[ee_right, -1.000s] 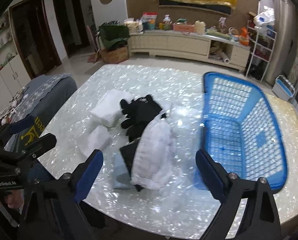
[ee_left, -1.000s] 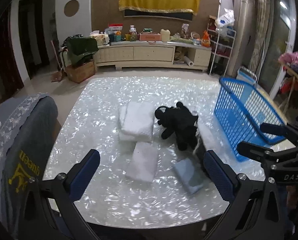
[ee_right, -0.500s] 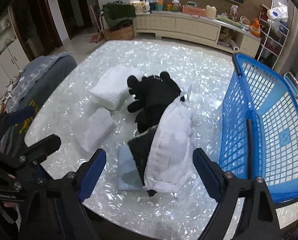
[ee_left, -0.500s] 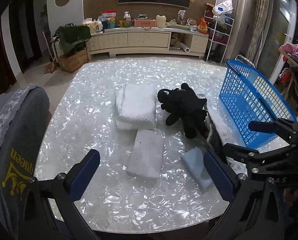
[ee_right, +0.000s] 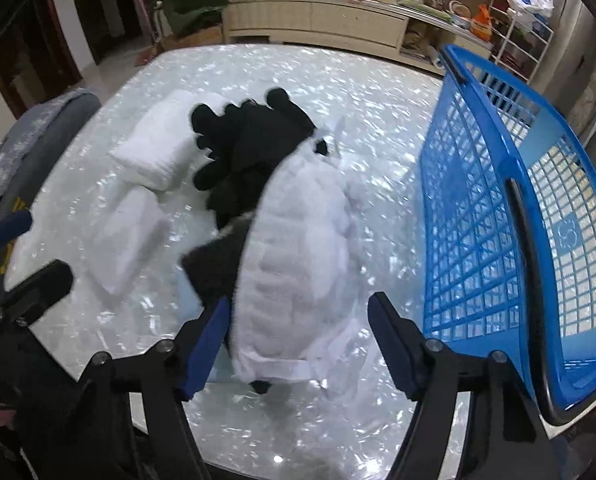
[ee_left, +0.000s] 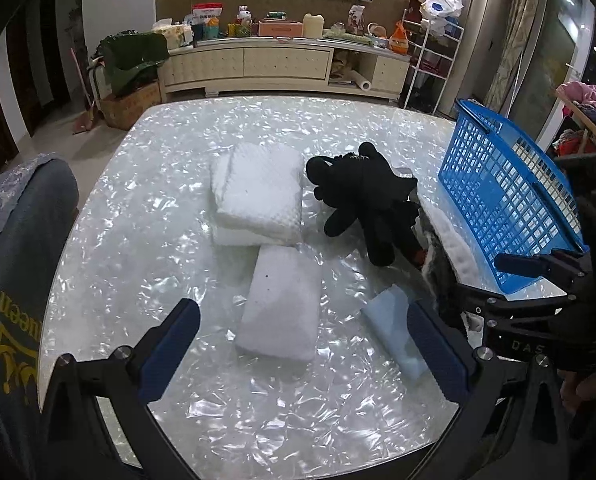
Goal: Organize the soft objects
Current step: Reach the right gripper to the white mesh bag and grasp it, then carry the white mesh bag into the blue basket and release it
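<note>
On the pearly table (ee_left: 138, 200) lie a black plush toy (ee_left: 369, 208), a large white folded cushion (ee_left: 258, 196), a small white pad (ee_left: 282, 304) and a light blue pad (ee_left: 393, 328). My left gripper (ee_left: 301, 316) hangs open over the small white pad, apart from it. A white fluffy piece with a dark underside (ee_right: 298, 256) lies against the plush toy (ee_right: 254, 140), beside the blue basket (ee_right: 497, 200). My right gripper (ee_right: 299, 304) straddles its near end. Its jaws are closing and the pads are not seen pressing on it.
A chair with a grey cover (ee_left: 18, 280) stands at the table's left edge. The blue basket (ee_left: 505, 192) sits tilted at the right edge. Behind the table are a cluttered cream sideboard (ee_left: 282, 64) and a white wire rack (ee_left: 433, 60).
Both grippers have come down closer to the table. The right gripper's jaws have narrowed around the white fluffy piece. The soft things lie as before.
</note>
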`<act>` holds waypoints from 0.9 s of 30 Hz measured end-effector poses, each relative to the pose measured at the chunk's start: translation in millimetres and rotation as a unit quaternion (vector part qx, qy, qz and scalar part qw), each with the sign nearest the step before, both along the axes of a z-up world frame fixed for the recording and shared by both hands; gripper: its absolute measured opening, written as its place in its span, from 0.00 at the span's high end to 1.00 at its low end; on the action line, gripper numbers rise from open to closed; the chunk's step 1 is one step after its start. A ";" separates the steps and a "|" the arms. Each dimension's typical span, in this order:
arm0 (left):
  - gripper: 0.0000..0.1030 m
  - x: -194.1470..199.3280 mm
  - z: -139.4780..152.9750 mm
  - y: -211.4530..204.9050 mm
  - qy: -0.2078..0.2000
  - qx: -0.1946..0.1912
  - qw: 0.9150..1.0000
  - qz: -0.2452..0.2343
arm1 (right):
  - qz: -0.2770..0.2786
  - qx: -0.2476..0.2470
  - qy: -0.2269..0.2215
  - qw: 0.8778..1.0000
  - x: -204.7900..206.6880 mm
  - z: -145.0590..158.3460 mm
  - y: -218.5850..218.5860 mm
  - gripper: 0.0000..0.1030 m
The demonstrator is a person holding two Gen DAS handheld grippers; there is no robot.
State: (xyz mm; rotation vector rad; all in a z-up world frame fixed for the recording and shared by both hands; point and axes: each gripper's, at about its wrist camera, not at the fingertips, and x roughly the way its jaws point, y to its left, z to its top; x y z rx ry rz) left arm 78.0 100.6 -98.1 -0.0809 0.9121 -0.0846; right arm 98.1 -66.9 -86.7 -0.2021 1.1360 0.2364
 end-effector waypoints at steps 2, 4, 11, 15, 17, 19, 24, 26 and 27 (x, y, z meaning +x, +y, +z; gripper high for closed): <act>0.00 0.4 -1.6 0.7 0.002 -0.002 1.000 -0.001 | -0.006 -0.005 0.005 1.000 1.1 -4.0 -2.4 0.38; 0.00 0.5 -3.6 1.1 0.004 -0.002 1.000 -0.002 | -0.010 -0.006 0.010 1.000 2.9 -7.2 -3.1 0.53; 0.00 -2.2 -2.7 6.1 0.002 -0.005 1.000 0.002 | -0.026 0.002 -0.003 1.000 -1.2 -2.9 -8.5 0.88; 0.00 -5.4 5.2 8.5 -0.006 -0.008 1.000 0.004 | -0.022 0.011 -0.018 1.000 -7.3 9.7 -10.0 0.90; 0.00 -7.8 10.9 9.6 -0.009 -0.007 1.000 0.005 | -0.020 0.018 -0.025 0.999 -9.4 16.7 -11.1 0.91; 0.00 -10.3 18.2 11.2 -0.014 -0.007 1.000 0.004 | -0.017 0.025 -0.031 0.999 -11.1 24.8 -12.5 0.91; 0.00 -14.5 32.3 16.0 -0.020 -0.008 1.000 0.004 | -0.009 0.042 -0.047 0.998 -17.0 45.0 -12.7 0.91; 0.00 -13.3 34.3 19.6 -0.017 -0.012 1.000 0.003 | -0.006 0.053 -0.049 0.997 -15.4 53.8 -16.0 0.91; 0.00 -12.7 34.1 20.5 -0.014 -0.012 1.000 0.003 | -0.005 0.059 -0.049 0.997 -15.5 58.7 -18.2 0.91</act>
